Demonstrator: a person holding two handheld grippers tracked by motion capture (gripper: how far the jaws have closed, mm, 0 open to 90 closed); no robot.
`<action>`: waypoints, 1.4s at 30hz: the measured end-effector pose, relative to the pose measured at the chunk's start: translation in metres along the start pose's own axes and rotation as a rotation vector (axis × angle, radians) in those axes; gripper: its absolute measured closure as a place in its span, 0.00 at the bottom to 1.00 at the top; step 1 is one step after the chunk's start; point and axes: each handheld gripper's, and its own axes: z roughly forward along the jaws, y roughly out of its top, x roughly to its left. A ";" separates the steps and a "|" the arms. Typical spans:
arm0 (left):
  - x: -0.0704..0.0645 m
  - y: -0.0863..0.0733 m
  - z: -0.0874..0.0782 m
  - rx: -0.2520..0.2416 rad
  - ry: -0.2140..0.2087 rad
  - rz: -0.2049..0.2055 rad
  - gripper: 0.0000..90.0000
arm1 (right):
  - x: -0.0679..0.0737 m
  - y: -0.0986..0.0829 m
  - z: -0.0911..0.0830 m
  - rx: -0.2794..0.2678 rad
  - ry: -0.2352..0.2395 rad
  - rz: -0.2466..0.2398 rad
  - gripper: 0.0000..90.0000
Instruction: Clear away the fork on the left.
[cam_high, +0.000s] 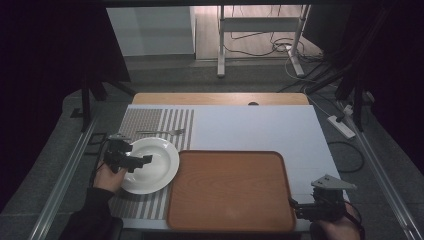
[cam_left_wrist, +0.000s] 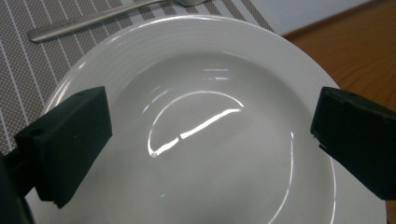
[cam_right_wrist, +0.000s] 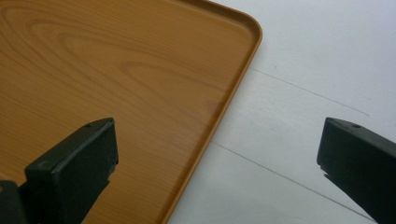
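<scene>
So the white plate (cam_high: 152, 167) sits on the striped placemat (cam_high: 150, 122) at about 9 o'clock of the wooden tray (cam_high: 230, 190), its rim just touching or slightly lapping the tray's left edge. The left tool (cam_high: 142, 160) hovers right over the plate's bowl with its jaws spread wide, nothing between them; the left gripper view looks straight down into the dish. A fork (cam_high: 160, 132) lies on the mat at 12 o'clock of the plate, close but apart.

The right tool (cam_high: 295, 207) hangs at the tray's 4 o'clock corner, jaws also wide open and empty, straddling the tray's rim over the table (cam_high: 260, 125).

My read: this is the reach step, with the plate not grabbed yet. The next move probably calls for dropping the left tool to the rim and pinching the edge there, since the middle of the bowl gives nothing to bite on. Glazed ceramic looks slippery, so a firm grip matters.
</scene>
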 end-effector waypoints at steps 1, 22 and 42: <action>0.003 0.004 0.002 -0.001 -0.004 -0.013 0.00 | 0.000 0.000 0.000 0.000 0.000 0.000 0.00; 0.026 0.038 0.026 0.027 0.010 -0.015 0.00 | -0.001 0.000 0.000 0.002 0.005 0.004 0.00; 0.051 0.065 0.048 0.070 0.037 -0.013 0.28 | -0.001 0.000 0.001 0.008 0.009 0.006 0.00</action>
